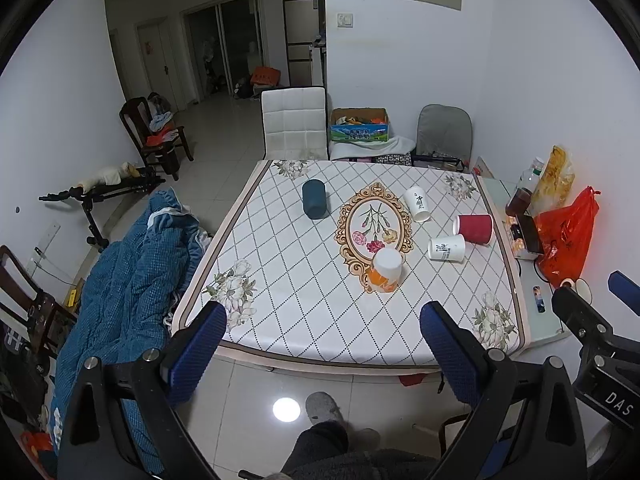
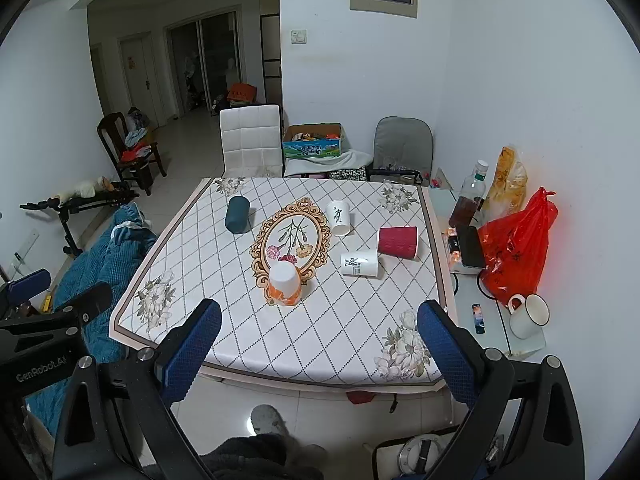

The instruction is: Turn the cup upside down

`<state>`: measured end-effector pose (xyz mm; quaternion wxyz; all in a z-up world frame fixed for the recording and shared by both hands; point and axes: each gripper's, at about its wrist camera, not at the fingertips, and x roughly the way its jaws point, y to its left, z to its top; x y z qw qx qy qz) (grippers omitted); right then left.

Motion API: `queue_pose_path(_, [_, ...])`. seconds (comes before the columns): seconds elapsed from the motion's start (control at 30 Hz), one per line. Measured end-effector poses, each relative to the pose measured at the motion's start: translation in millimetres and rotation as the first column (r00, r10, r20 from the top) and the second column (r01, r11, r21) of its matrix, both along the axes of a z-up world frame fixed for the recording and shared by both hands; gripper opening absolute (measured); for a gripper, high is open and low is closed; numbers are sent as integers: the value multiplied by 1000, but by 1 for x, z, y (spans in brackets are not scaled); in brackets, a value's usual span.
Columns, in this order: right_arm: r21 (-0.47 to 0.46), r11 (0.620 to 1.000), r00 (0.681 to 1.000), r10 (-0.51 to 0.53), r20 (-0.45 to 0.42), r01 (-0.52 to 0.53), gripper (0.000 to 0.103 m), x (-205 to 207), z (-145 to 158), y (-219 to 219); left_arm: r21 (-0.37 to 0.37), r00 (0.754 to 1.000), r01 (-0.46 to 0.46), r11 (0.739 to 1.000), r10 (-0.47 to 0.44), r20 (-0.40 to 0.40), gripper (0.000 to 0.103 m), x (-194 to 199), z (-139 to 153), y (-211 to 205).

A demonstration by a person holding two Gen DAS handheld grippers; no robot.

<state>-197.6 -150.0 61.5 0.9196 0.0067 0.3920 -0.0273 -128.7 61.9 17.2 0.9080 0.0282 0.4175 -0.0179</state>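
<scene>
Left wrist view: orange cup (image 1: 385, 270) seen inverted at 12 o'clock on tabletop (image 1: 304, 320); both grippers' jaws spread wide, nothing held.

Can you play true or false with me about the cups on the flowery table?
1. The orange and white cup stands upside down on the tablecloth. True.
2. The red cup stands upright. False: it lies on its side.
3. The left gripper holds a cup. False: it is open and holds nothing, back from the table's near edge.
4. The dark blue cup is apart from the other cups, on the left side of the table. True.
5. The right gripper is shut. False: its jaws stand wide apart.
6. A white mug sits off the tablecloth, to the right. True.
</scene>
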Motion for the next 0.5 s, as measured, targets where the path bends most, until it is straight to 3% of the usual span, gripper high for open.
queue_pose_path(0.5, [1, 1000, 1000, 11, -9, -11, 100, -11, -2, 4, 2, 1000, -2, 1000, 2, -1, 99, -9, -4, 4])
